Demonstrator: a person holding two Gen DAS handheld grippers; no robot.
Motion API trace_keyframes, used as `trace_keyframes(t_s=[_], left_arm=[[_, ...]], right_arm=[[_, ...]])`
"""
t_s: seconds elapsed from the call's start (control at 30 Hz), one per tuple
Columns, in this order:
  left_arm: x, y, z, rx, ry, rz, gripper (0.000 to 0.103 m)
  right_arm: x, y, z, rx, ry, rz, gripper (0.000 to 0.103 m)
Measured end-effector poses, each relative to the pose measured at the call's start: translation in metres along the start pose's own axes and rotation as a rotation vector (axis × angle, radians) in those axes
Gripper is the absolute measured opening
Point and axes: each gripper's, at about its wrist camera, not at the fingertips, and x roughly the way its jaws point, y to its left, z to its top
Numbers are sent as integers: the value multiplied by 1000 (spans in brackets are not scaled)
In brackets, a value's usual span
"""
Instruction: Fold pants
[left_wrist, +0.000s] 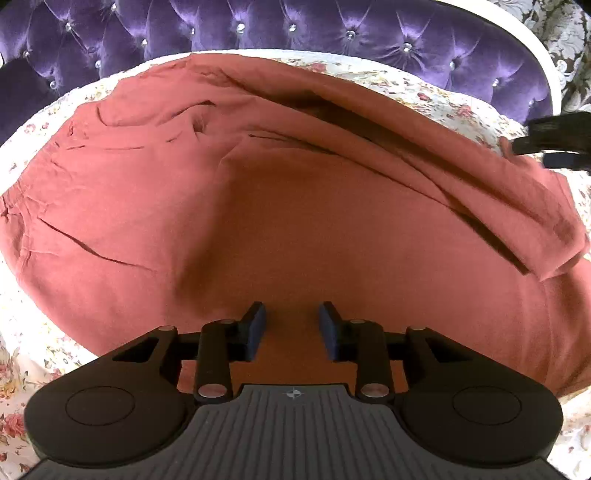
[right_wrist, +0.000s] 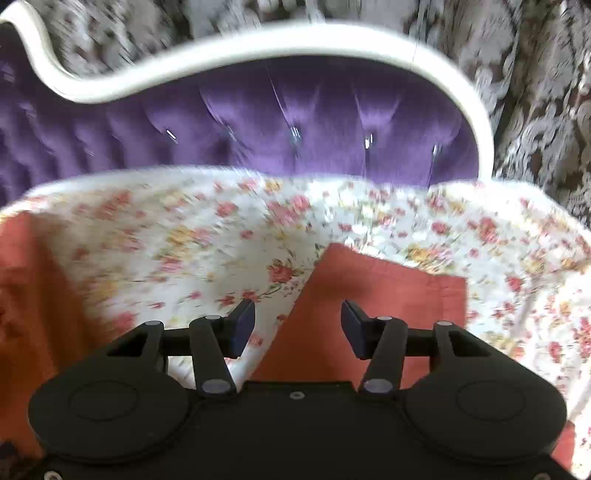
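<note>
Rust-red pants (left_wrist: 280, 206) lie spread on a floral bedsheet (left_wrist: 436, 92), with one layer folded over along the far right side. My left gripper (left_wrist: 292, 330) is open and empty, just above the near part of the pants. My right gripper (right_wrist: 297, 326) is open and empty, over a leg end of the pants (right_wrist: 373, 291) that lies flat on the sheet (right_wrist: 207, 236). More red cloth shows at the left edge of the right wrist view (right_wrist: 26, 295). The right gripper also shows in the left wrist view at the far right (left_wrist: 554, 142). The right wrist view is blurred.
A purple tufted headboard (left_wrist: 295, 29) with a white frame (right_wrist: 258, 48) stands behind the bed. Patterned wall covering (right_wrist: 546, 92) lies beyond it. The sheet (left_wrist: 22, 373) shows around the pants on all sides.
</note>
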Motion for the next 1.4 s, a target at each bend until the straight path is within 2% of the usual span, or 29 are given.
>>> trace_keyframes(t_s=[0.1, 0.13, 0.17, 0.2, 0.23, 0.3, 0.43, 0.5, 0.57, 0.67, 0.77, 0.83, 0.9, 1.03, 1.1, 1.17, 1.27, 1.4], left_arm=[[1, -1, -2, -2, -5, 2, 33], [0, 0, -3, -5, -5, 0, 34], [0, 0, -3, -7, -4, -1, 34], [1, 2, -5, -8, -4, -1, 34], [1, 2, -5, -9, -3, -1, 34], [1, 1, -5, -7, -3, -1, 35], [0, 2, -6, -3, -6, -1, 35], [0, 2, -6, -4, -7, -1, 35], [0, 2, -6, -5, -8, 1, 35], [0, 1, -6, 0, -8, 7, 35], [0, 1, -5, 2, -5, 9, 35], [0, 2, -3, 0, 4, 1, 35], [-1, 7, 1, -4, 22, -17, 35], [-15, 31, 14, -50, 19, -72, 36], [-21, 50, 24, -76, -7, -66, 36], [-23, 73, 37, -104, -32, -23, 36], [-17, 109, 58, -163, -54, 49, 36], [4, 151, 83, -226, -34, 109, 36]], right_arm=[[29, 2, -1, 6, 110, -64, 50], [31, -1, -3, 17, 106, -67, 49], [28, -2, -2, 26, 98, -72, 35], [25, -6, -3, 33, 103, -76, 10], [17, -11, -3, 54, 85, -55, 5], [-9, -28, 0, 104, 11, -22, 6], [-102, -77, -18, 195, -199, 15, 6], [-141, -106, -40, 256, -260, 25, 6], [-167, -133, -68, 314, -276, 13, 6], [-175, -156, -113, 379, -212, -3, 6], [-153, -165, -157, 440, -68, -2, 6], [-130, -164, -176, 466, 60, 30, 10], [-130, -158, -186, 468, 91, 26, 20], [-166, -144, -165, 395, 23, 9, 25], [-182, -132, -148, 336, -27, 12, 47], [-191, -113, -128, 269, -77, 42, 57], [-181, -78, -95, 175, -116, 185, 58], [-141, -17, -52, 60, -128, 395, 58]])
